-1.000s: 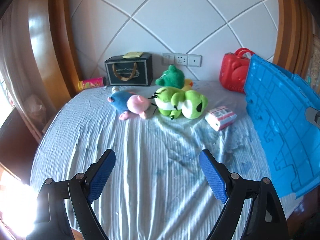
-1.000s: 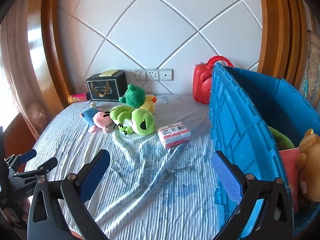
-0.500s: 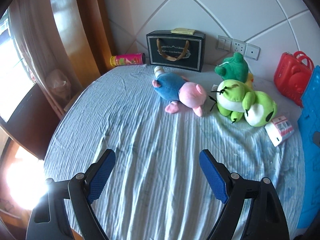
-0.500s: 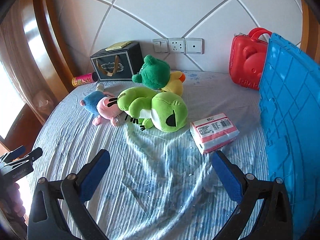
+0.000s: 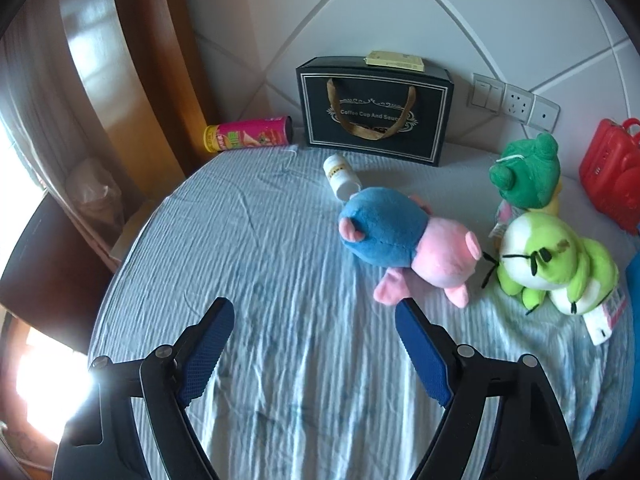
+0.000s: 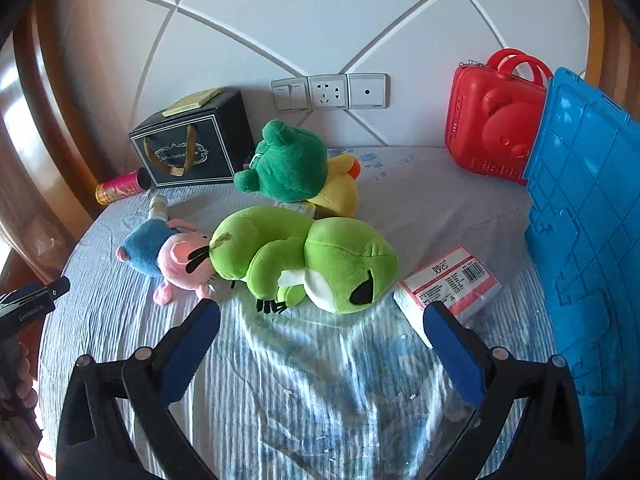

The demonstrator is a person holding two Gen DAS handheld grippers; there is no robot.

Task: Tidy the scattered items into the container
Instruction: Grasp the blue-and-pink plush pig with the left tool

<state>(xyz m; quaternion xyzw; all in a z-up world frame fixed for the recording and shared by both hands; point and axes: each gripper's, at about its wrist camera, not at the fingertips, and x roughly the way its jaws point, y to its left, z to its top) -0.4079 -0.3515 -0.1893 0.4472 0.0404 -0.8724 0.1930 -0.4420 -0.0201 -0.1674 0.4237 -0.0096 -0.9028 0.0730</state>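
Note:
On the light blue sheet (image 5: pixel 256 240) a blue and pink pig plush (image 5: pixel 384 236) lies just beyond my left gripper (image 5: pixel 313 306); its jaws are closing and nothing is between them. A small white bottle (image 5: pixel 342 176) lies behind the pig. A light green frog plush (image 6: pixel 312 260) lies just ahead of my right gripper (image 6: pixel 320 308), which is open and empty. Behind it sit a dark green frog (image 6: pixel 292 160) and a yellow duck (image 6: pixel 340 188). A pink tissue pack (image 6: pixel 452 284) lies by the right finger. The blue crate (image 6: pixel 588 208) stands at the right edge.
A black gift bag (image 5: pixel 376 116) and a pink chips can (image 5: pixel 248 134) rest against the padded wall. A red case (image 6: pixel 496 116) stands beside the crate. The sheet drops off at the left toward a wooden frame. A hand (image 6: pixel 16 380) shows at the right view's left edge.
Both grippers have moved forward and lower toward the toys. The left view swung left from the crate to the pig plush; the right one closed in on the light green frog.

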